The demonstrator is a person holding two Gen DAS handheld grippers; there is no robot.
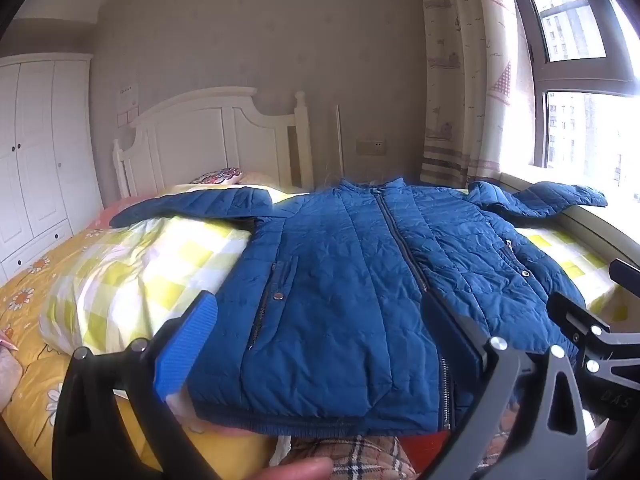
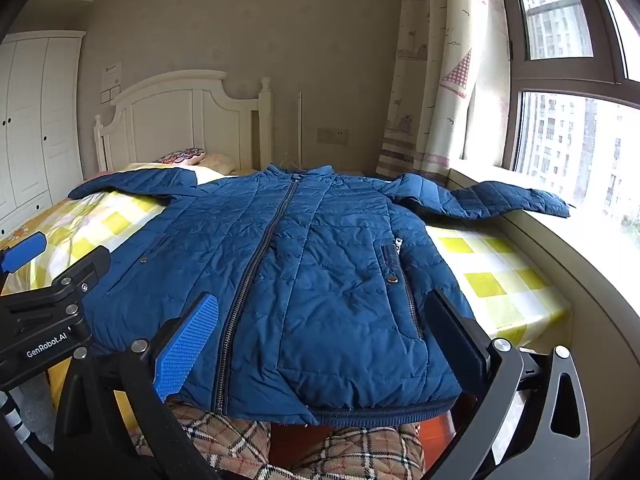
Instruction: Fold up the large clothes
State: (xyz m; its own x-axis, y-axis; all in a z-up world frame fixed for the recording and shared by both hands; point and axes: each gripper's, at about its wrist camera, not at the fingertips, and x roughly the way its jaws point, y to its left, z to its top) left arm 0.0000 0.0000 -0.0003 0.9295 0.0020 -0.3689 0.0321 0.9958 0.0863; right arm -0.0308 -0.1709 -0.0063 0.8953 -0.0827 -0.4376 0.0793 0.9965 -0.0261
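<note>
A blue quilted jacket (image 1: 360,264) lies flat and zipped, front up, on the bed, with both sleeves spread out; it also shows in the right wrist view (image 2: 312,264). Its hem hangs at the near edge of the bed. My left gripper (image 1: 320,344) is open above the hem on the left half, holding nothing. My right gripper (image 2: 324,340) is open above the hem on the right half, also empty. The right sleeve (image 2: 500,200) rests on the window sill. Each gripper shows at the edge of the other's view.
The bed has a yellow checked quilt (image 1: 160,264) and a white headboard (image 1: 208,136). A white wardrobe (image 1: 36,152) stands at the left. A window (image 2: 568,152) with curtains (image 2: 432,80) and a sill is on the right. Plaid-clad legs (image 2: 360,452) are below.
</note>
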